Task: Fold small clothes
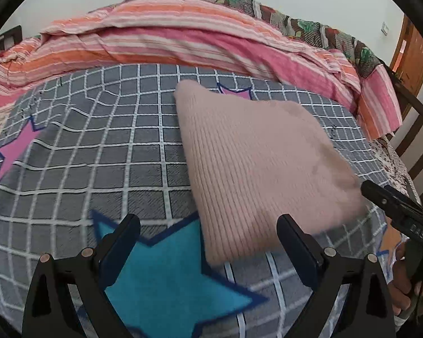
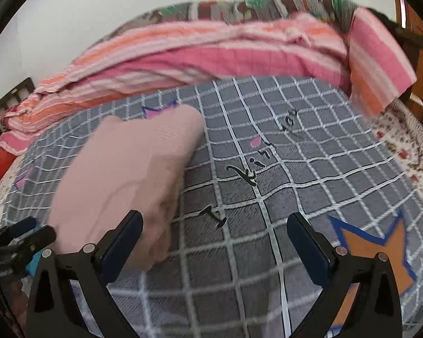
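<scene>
— One pink ribbed knit garment (image 1: 256, 166) lay folded flat on the grey checked blanket (image 1: 98, 146) that covered the bed. Did both cameras catch it?

— Both did. From the left wrist it sat ahead and slightly right, its near edge lying between the left gripper (image 1: 208, 233) fingers (image 1: 293, 236), which were spread wide with nothing held. From the right wrist the same garment (image 2: 127, 177) was off to the left, blurred, its near corner just beside the left finger of the right gripper (image 2: 215, 233), also spread wide and empty.

— What did one view show alone?

— Only the left wrist showed the teal star (image 1: 166, 281) printed right beneath the fingers, and a pink star (image 1: 17, 146) at far left. Only the right wrist showed black lettering (image 2: 239, 174) on the blanket and an orange star (image 2: 380, 256) at lower right.

— Did each see the other tool?

— Yes, each at the frame edge: the right one at far right with a hand (image 1: 406, 290) on it, the left one at far left.

— And behind?

— A pink and orange striped sheet (image 1: 183, 42) lay bunched along the far side, against a patterned quilt (image 2: 268, 5).
</scene>
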